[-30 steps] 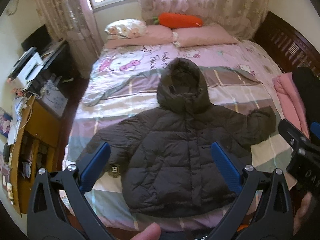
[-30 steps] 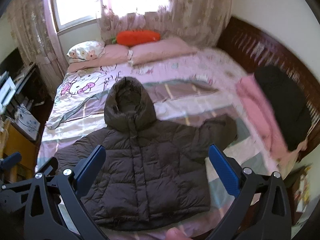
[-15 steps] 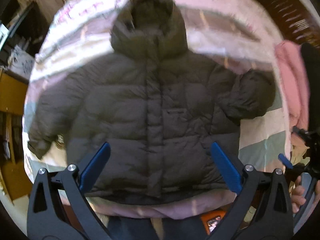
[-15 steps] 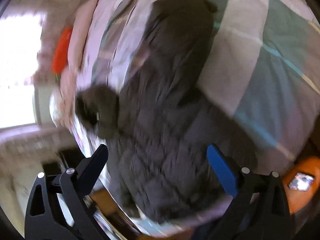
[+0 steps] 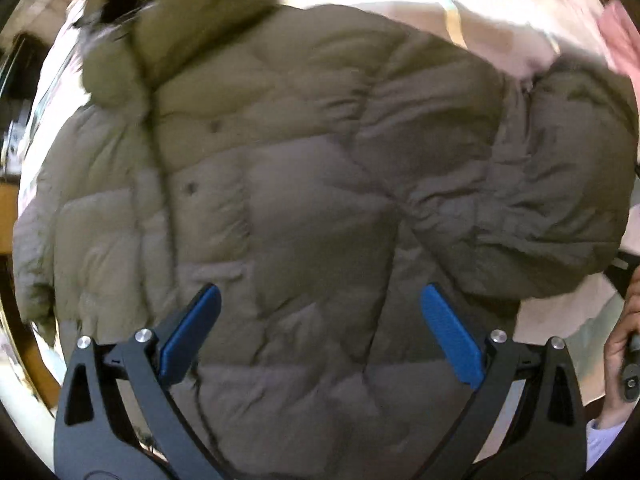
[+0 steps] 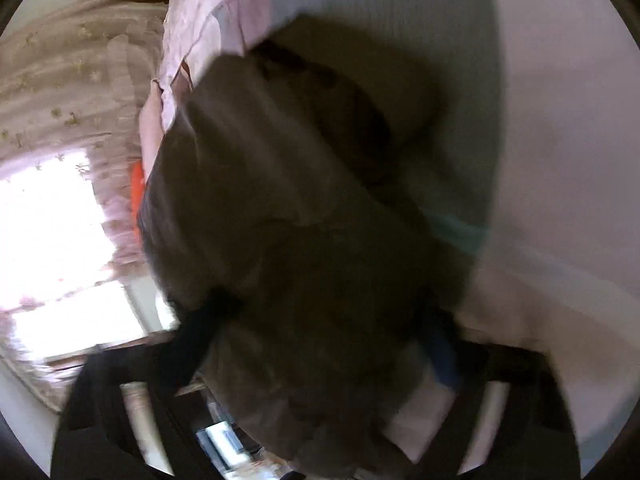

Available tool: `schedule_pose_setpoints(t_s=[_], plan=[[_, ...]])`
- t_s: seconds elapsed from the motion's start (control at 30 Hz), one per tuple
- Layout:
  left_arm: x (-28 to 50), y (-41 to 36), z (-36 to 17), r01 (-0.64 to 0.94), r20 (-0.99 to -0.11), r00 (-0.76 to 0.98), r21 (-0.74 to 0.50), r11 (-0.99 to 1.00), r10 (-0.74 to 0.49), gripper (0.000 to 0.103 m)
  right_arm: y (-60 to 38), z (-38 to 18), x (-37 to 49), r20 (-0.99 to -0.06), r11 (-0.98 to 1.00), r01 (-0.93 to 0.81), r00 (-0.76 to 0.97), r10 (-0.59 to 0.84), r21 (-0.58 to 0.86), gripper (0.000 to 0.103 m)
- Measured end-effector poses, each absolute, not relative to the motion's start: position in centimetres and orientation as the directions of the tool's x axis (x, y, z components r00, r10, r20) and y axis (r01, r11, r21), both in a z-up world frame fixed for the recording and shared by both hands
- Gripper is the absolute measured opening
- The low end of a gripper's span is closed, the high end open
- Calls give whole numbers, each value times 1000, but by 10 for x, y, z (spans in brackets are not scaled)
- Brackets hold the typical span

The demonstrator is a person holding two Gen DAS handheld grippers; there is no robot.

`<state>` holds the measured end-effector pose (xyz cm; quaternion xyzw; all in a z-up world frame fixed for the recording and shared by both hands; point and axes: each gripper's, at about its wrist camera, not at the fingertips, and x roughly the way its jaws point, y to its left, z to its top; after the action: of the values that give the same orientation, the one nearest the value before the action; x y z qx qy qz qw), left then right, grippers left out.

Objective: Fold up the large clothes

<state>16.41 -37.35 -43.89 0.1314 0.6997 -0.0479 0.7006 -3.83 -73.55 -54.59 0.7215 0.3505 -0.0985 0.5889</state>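
Left wrist view: left gripper (image 5: pixel 320 330) has its blue fingers (image 5: pixel 191 334) spread wide, nothing between them, hovering right over the lower front of the puffer jacket (image 5: pixel 304 184). Jacket lies flat on the bed (image 5: pixel 496 36), front up w/ snap buttons showing, hood (image 5: pixel 180 20) toward the top of frame, hem toward the camera, so the long axis runs away from the fingers. One sleeve (image 5: pixel 560 200) is bunched up at the right. Person's hand (image 5: pixel 622 344) shows at the right edge gripping a dark handle. No readable labels or writing anywhere.

Right wrist view is super blurry. Right gripper (image 6: pixel 320 344) is over the same jacket (image 6: pixel 280 220), fingers look apart, but can't tell for sure bc of the smear. Only this view shows the curtains (image 6: pixel 60 80), bright window (image 6: pixel 48 220) and the striped sheet (image 6: pixel 540 160) beside the jacket.
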Motion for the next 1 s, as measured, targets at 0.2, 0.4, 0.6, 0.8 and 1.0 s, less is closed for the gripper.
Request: schedule_pose_setpoints(t_s=[0.2, 0.4, 0.6, 0.8, 1.0], plan=[[171, -405, -465, 310, -984, 44, 178, 934, 173, 101, -750, -485, -103, -639, 74, 635, 760, 121, 769, 5], [172, -426, -479, 337, -978, 51, 206, 919, 201, 101, -740, -476, -151, -792, 207, 765, 600, 114, 609, 48], [171, -429, -475, 344, -984, 57, 181, 921, 172, 101, -754, -504, -194, -684, -49, 689, 724, 91, 723, 97], [169, -414, -482, 347, -988, 45, 156, 925, 149, 101, -770, -517, -168, -647, -135, 654, 757, 94, 745, 11], [170, -371, -451, 304, -990, 72, 141, 942, 125, 101, -714, -371, -109, -374, 209, 338, 912, 168, 917, 9]])
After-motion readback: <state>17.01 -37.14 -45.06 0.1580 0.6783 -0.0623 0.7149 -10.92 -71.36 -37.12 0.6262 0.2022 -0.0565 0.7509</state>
